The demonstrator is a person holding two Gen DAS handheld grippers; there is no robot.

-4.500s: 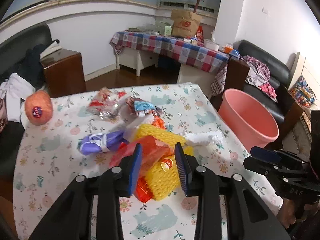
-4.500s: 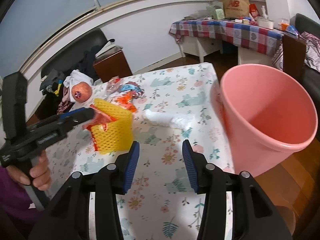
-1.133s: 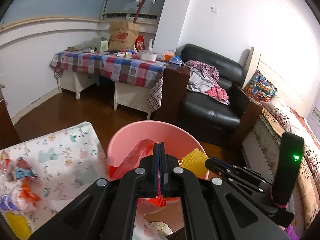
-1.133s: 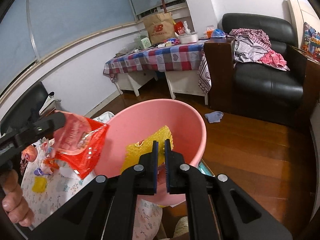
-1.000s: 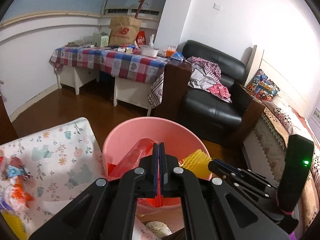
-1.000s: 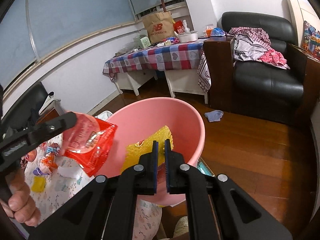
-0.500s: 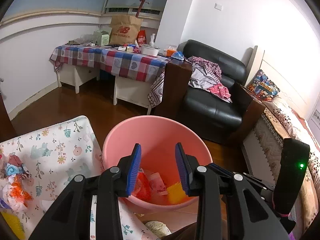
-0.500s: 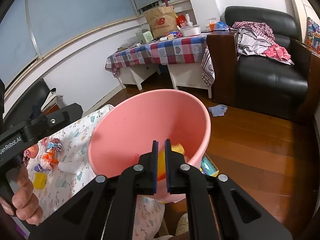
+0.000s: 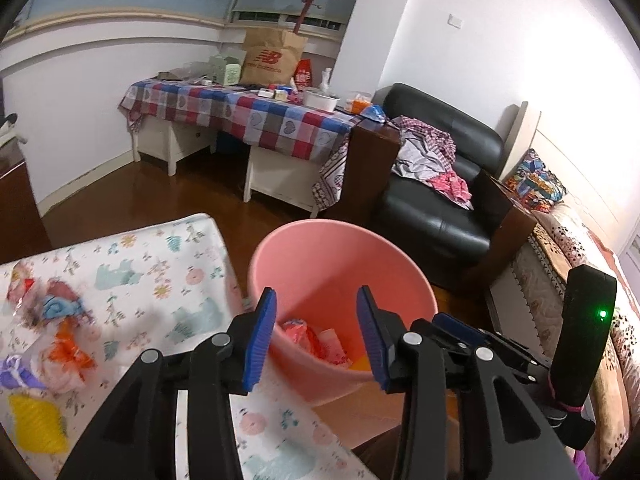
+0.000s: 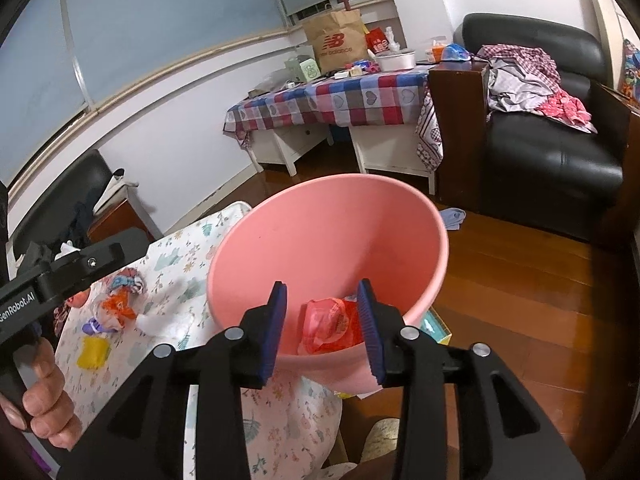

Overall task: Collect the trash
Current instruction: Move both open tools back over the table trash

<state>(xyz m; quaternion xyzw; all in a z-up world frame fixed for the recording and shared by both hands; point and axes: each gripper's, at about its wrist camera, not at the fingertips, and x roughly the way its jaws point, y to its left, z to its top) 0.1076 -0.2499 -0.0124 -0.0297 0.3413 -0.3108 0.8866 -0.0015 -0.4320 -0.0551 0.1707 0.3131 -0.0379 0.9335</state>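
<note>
Leaning over the floral tabletop (image 9: 132,276), the person aims both tools downward at one pink bucket (image 9: 320,248) that stands just off the tabletop's right edge. On the left, a bare hand (image 10: 42,412) grips the handle of the left tool (image 9: 316,328); its blue pads are spread wide with nothing between them, having just been opening. Loose trash (image 9: 60,344) lies on the cloth: one yellow mesh piece (image 9: 36,426), one purple wrapper (image 9: 16,376), one orange wrapper, one red-and-blue wrapper, and one clear bag at the far edge, though motion blur makes the pile hard to count for certain. Further right, the right tool (image 10: 322,320) hangs over the bucket's near rim, jaws parted and empty, also just opening. Inside the bucket lie one red packet (image 10: 332,326) and a bit of yellow.
</note>
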